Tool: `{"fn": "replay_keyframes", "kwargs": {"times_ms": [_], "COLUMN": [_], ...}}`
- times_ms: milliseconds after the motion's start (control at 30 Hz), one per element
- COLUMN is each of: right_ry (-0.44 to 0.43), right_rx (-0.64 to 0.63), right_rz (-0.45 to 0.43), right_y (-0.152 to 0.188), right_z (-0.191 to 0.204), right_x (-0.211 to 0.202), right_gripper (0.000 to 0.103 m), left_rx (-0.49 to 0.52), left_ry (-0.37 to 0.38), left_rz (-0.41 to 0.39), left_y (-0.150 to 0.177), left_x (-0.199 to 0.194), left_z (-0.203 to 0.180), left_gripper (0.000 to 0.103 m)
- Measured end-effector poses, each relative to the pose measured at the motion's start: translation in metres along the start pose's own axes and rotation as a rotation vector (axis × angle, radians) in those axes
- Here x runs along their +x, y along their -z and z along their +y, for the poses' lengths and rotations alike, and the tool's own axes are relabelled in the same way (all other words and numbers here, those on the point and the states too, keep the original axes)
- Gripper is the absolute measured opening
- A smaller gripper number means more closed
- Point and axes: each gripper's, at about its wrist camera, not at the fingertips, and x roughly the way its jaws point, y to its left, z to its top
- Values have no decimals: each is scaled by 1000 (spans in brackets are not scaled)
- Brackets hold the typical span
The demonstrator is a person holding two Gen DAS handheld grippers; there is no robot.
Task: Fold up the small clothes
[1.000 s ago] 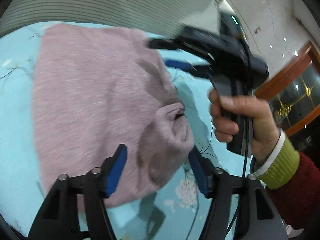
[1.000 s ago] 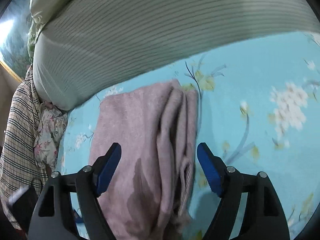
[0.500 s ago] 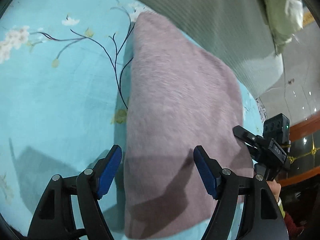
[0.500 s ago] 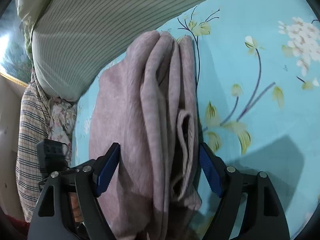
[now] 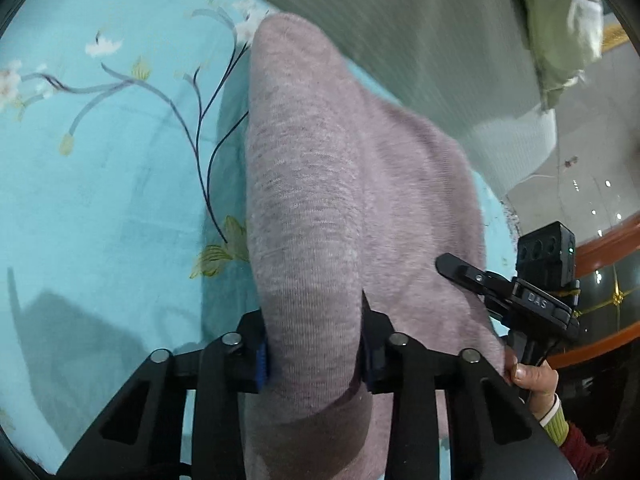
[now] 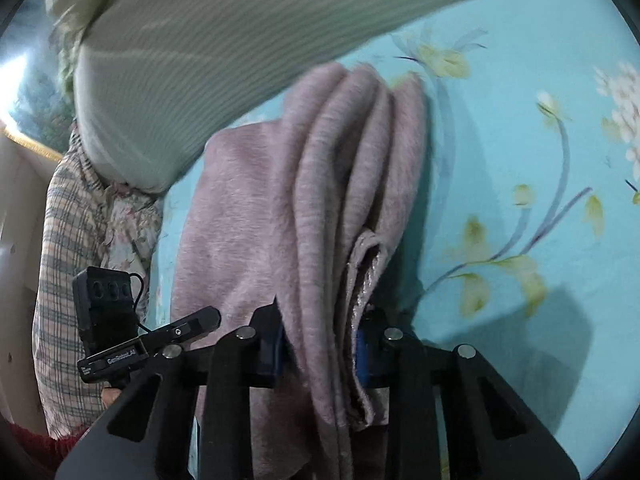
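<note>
A folded mauve knit garment [image 5: 320, 200] lies on a turquoise floral bedsheet [image 5: 100, 180]. My left gripper [image 5: 314, 354] is shut on the garment's near edge, and cloth bulges between its blue pads. In the right wrist view the same garment [image 6: 280, 200] shows several stacked folds. My right gripper [image 6: 320, 346] is shut on the layered edge at the opposite side. Each gripper shows in the other's view: the right one [image 5: 500, 292] at the garment's right edge, the left one [image 6: 160, 340] at lower left.
A grey-green striped pillow or duvet [image 6: 220, 40] lies along the far edge of the sheet. Plaid and floral fabrics [image 6: 72, 220] are piled at the left in the right wrist view. A wooden cabinet [image 5: 600, 288] stands beyond the bed.
Both grippers were open around the garment's edges half a second ago; now both have shut on it, and the cloth is bunched between the pads.
</note>
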Motion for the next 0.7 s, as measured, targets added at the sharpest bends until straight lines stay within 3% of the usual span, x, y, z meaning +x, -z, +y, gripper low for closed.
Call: {"fn": "replay_keyframes", "kwargs": {"times_ms": [200,433,700], "right_ry": [-73,-169,-181], "right_rx": [-106,-212,-268], "right_rz": [39,128,206], "right_y": [8,26,45], "right_z": [63,135,165], "right_x": [21,80,126], "right_gripper": [27,27,27], "left_rx": [15,-58,-136], "left_ry": [-7,-91,-151], "left_rz": [-94,-203,-270], "left_y": [24,68,102], "left_x": [-75,-170,-214], "left_z": [3,56,103], "left_gripper": [31,31,31]}}
